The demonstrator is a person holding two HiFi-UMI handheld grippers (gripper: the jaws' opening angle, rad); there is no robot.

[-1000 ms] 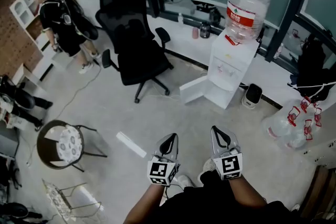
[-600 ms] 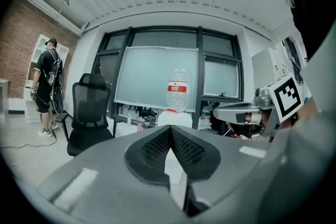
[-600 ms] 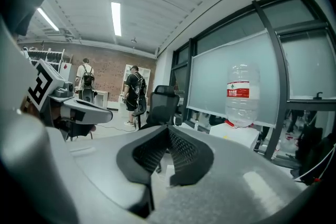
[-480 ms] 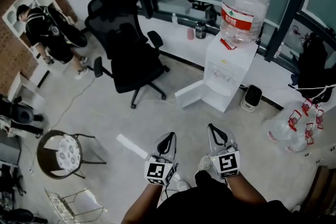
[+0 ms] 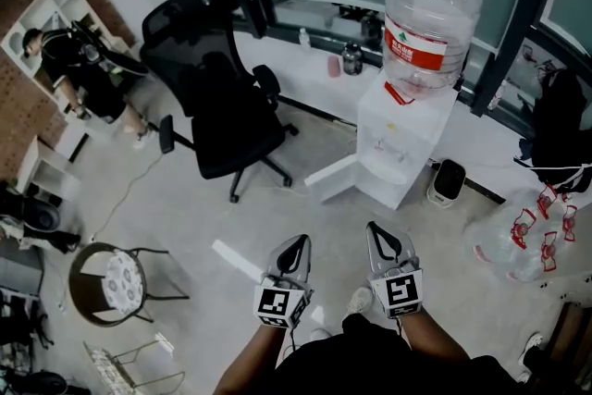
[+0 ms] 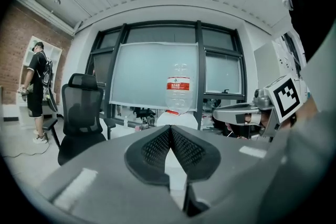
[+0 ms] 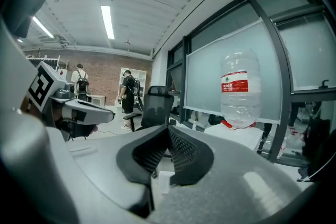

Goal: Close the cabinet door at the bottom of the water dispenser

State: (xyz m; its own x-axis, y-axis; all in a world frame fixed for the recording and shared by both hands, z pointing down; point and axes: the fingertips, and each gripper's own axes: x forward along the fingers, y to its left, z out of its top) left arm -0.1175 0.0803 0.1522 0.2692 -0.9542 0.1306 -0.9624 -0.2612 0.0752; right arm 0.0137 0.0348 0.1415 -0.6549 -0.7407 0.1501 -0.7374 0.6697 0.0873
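The white water dispenser (image 5: 404,139) stands ahead by the window ledge with a big clear bottle (image 5: 431,10) on top. Its bottom cabinet door (image 5: 331,178) hangs open, swung out to the left. My left gripper (image 5: 295,246) and right gripper (image 5: 382,238) are held side by side over the floor, well short of the door. Both are shut with nothing between the jaws. In the left gripper view the shut left gripper (image 6: 171,129) points at the bottle (image 6: 179,93). The right gripper (image 7: 168,129) has the bottle (image 7: 240,94) to its right.
A black office chair (image 5: 223,107) stands left of the open door. A round stool (image 5: 107,267) and a white strip (image 5: 235,260) are on the floor at the left. A person (image 5: 80,69) stands by shelves far left. Bagged bottles (image 5: 524,232) and a small black appliance (image 5: 446,181) are at the right.
Both grippers and the head have moved forward towards the dispenser, which now sits nearer and slightly lower in the head view. Both grippers stay shut.
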